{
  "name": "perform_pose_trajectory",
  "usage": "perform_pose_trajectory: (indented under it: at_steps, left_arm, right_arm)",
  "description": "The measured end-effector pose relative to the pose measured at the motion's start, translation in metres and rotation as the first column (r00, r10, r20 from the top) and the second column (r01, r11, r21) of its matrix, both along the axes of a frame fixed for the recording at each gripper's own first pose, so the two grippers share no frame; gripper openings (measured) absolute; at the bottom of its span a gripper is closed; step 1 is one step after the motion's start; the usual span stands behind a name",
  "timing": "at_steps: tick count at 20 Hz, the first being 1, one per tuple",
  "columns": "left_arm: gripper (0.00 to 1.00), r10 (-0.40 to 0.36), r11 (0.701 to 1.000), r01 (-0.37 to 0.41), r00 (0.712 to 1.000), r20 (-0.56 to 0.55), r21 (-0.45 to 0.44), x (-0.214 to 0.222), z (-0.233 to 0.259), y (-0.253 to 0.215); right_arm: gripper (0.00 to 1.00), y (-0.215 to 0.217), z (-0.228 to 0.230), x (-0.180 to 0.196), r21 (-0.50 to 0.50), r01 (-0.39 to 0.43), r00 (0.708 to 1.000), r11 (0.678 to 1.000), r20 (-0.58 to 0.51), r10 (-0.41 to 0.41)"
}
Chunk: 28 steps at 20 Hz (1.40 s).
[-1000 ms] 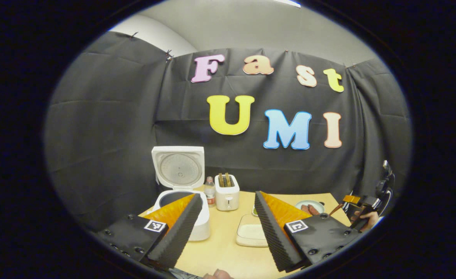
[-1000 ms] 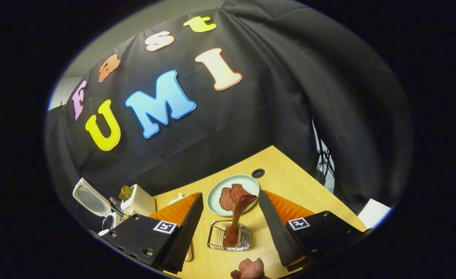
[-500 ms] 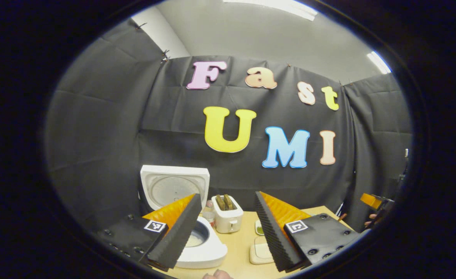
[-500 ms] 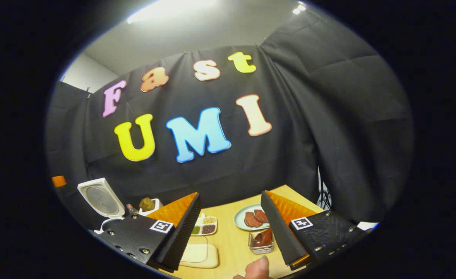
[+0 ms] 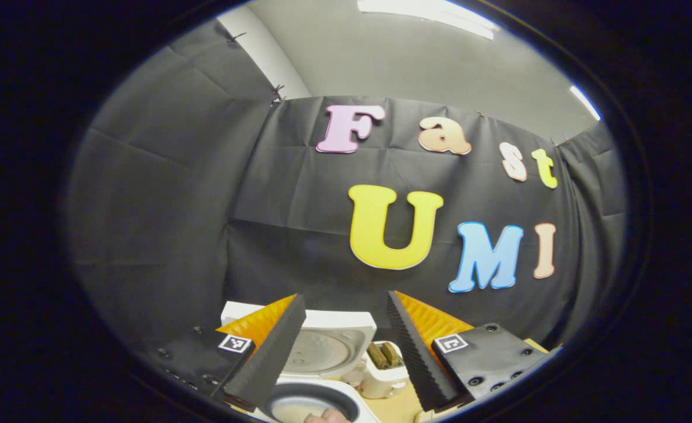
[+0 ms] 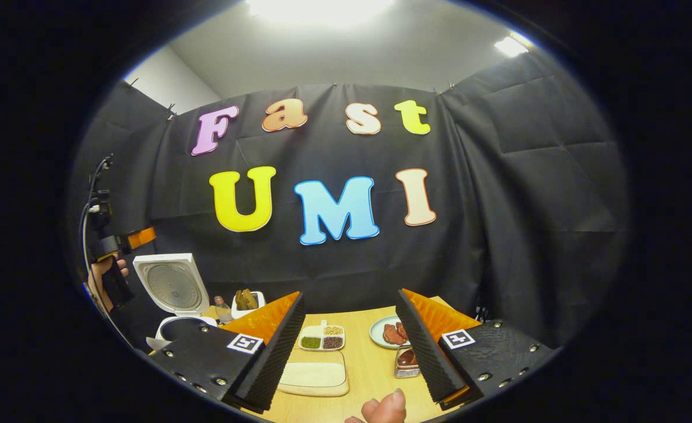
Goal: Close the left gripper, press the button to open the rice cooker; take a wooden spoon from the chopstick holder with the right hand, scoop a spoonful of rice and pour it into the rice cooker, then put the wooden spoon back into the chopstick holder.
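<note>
The white rice cooker (image 6: 177, 325) stands at the table's left with its lid (image 6: 171, 286) raised. In the left gripper view the lid (image 5: 328, 348) and the dark inner pot (image 5: 302, 406) lie just below my left gripper (image 5: 346, 352), which is open and empty. The left gripper (image 6: 114, 244), held by a hand, also shows at the far left of the right gripper view. My right gripper (image 6: 349, 349) is open and empty above the table. The brown wooden spoon (image 6: 406, 356) rests in the wire chopstick holder (image 6: 403, 370), half hidden behind the right finger.
A toaster (image 6: 246, 299) with bread and a small bottle (image 6: 221, 308) stand beside the cooker. On the wooden table (image 6: 369, 367) lie a cream rice dish (image 6: 313, 375), a divided condiment tray (image 6: 321, 338) and a plate of meat (image 6: 388, 332). A thumb (image 6: 386, 406) shows at the bottom.
Both views have tilted upward. My right gripper has drawn back from the holder, with the spoon left standing in it. My left gripper has moved close over the open cooker.
</note>
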<state>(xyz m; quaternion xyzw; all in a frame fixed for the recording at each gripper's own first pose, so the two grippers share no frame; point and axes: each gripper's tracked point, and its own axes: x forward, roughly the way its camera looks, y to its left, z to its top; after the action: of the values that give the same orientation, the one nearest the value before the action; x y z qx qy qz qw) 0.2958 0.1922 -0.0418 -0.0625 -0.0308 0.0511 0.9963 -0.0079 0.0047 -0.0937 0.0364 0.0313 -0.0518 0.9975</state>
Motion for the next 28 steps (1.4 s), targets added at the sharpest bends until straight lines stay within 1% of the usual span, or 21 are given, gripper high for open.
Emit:
perform_pose_trajectory:
  at_steps: [2, 4, 5, 8, 10, 11, 12, 13, 14, 15, 18, 21, 23, 25, 28]
  left_arm:
    - [0.93, 0.043, 0.999, -0.043, 0.999, -0.028, 0.003, 0.032, -0.007, 0.018]
    - [0.97, 0.076, 0.997, -0.076, 0.997, -0.015, 0.008, 0.059, -0.002, 0.036]
    - [0.96, 0.087, 0.996, -0.087, 0.996, -0.023, 0.012, 0.073, -0.003, 0.044]
    - [0.93, 0.105, 0.994, -0.1, 0.989, -0.108, 0.053, 0.111, -0.033, 0.057]
    - [0.94, 0.099, 0.992, -0.081, 0.971, -0.218, 0.093, 0.128, -0.064, 0.059]
    - [0.96, 0.09, 0.994, -0.07, 0.959, -0.27, 0.084, 0.132, -0.083, 0.057]
    - [0.98, 0.108, 0.992, -0.085, 0.951, -0.29, 0.09, 0.126, -0.09, 0.059]
    - [0.96, 0.094, 0.991, -0.066, 0.963, -0.253, 0.118, 0.123, -0.083, 0.056]
    - [0.94, 0.1, 0.99, -0.068, 0.957, -0.273, 0.124, 0.112, -0.087, 0.049]
    - [0.95, 0.097, 0.99, -0.066, 0.963, -0.253, 0.128, 0.106, -0.084, 0.043]
    - [0.96, 0.101, 0.991, -0.073, 0.955, -0.278, 0.109, 0.071, -0.094, 0.033]
    - [0.96, 0.119, 0.988, -0.086, 0.953, -0.28, 0.126, 0.028, -0.106, 0.016]
    - [0.95, 0.124, 0.988, -0.091, 0.95, -0.287, 0.127, 0.0, -0.121, 0.005]
    - [0.96, 0.122, 0.989, -0.09, 0.943, -0.311, 0.113, -0.027, -0.142, -0.004]
    - [0.95, 0.122, 0.99, -0.09, 0.928, -0.352, 0.104, -0.061, -0.177, -0.017]
  right_arm:
    - [0.95, 0.016, -0.002, -0.005, 0.001, -0.026, 0.999, 1.0, -0.02, 0.026]
    - [0.95, 0.027, -0.003, -0.008, -0.013, -0.049, 0.998, 0.999, -0.042, 0.049]
    - [0.95, 0.028, -0.004, -0.009, -0.022, -0.054, 0.997, 0.998, -0.054, 0.053]
    - [0.95, 0.031, -0.002, -0.012, -0.029, -0.062, 0.996, 0.998, -0.07, 0.06]
    - [0.95, 0.032, -0.004, -0.014, -0.031, -0.064, 0.995, 0.997, -0.082, 0.061]
    - [0.95, 0.034, -0.006, -0.014, -0.029, -0.066, 0.994, 0.997, -0.089, 0.063]
    - [0.95, 0.036, -0.009, -0.013, -0.024, -0.07, 0.993, 0.997, -0.098, 0.068]
    - [0.95, 0.038, -0.011, -0.013, -0.015, -0.075, 0.991, 0.997, -0.11, 0.073]
    - [0.95, 0.042, -0.02, -0.015, -0.004, -0.082, 0.99, 0.997, -0.118, 0.081]
    - [0.95, 0.046, -0.023, -0.014, 0.003, -0.089, 0.988, 0.996, -0.123, 0.088]
    - [0.95, 0.049, -0.03, -0.012, 0.003, -0.096, 0.987, 0.995, -0.132, 0.095]
    - [0.95, 0.056, -0.031, -0.01, 0.015, -0.113, 0.985, 0.993, -0.129, 0.114]
    - [0.95, 0.056, -0.034, -0.012, 0.015, -0.12, 0.984, 0.993, -0.134, 0.121]
    - [0.95, 0.058, -0.036, -0.014, 0.025, -0.126, 0.982, 0.992, -0.137, 0.128]
    - [0.95, 0.057, -0.041, -0.016, 0.037, -0.133, 0.979, 0.99, -0.149, 0.137]
